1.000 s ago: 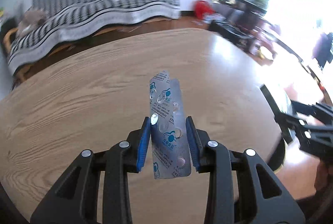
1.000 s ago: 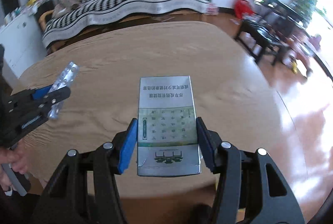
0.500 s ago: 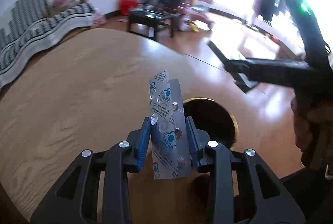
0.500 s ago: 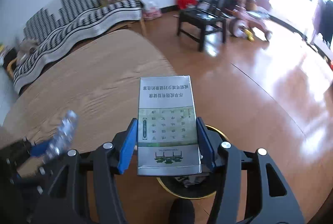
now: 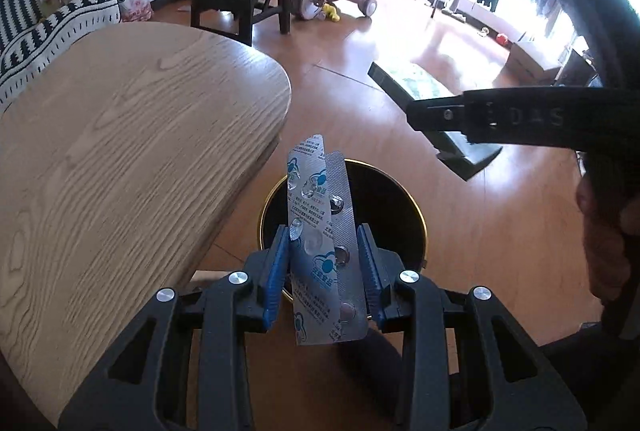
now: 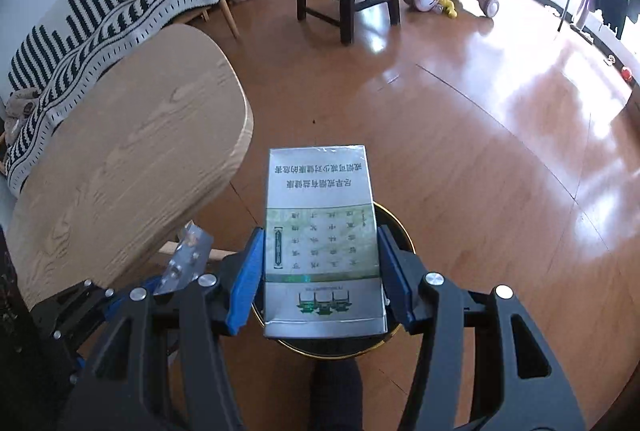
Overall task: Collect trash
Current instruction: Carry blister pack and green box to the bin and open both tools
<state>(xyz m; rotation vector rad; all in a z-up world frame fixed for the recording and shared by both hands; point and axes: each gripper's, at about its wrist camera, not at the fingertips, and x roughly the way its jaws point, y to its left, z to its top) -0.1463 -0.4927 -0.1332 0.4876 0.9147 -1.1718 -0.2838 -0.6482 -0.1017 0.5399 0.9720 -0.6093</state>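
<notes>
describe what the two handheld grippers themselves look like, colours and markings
Both the left gripper and right gripper have matte black plastic frames with cut-out openings, silver round screw heads, and blue ridged finger pads. Seen side-on, the right one shows embossed letters and a green light.

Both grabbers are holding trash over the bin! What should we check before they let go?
1. Left gripper holds the blister pack between its pads: ok.
2. Right gripper holds the cigarette box: ok.
3. Blister pack lines up with the trash bin opening: ok, though how high above it cannot be told.
4. Cigarette box over the bin: mostly ok; its far end looks past the rim.
5. Bin has room: cannot tell, its inside is dark.
6. Grippers clear of each other: ok, a gap shows between them.
</notes>
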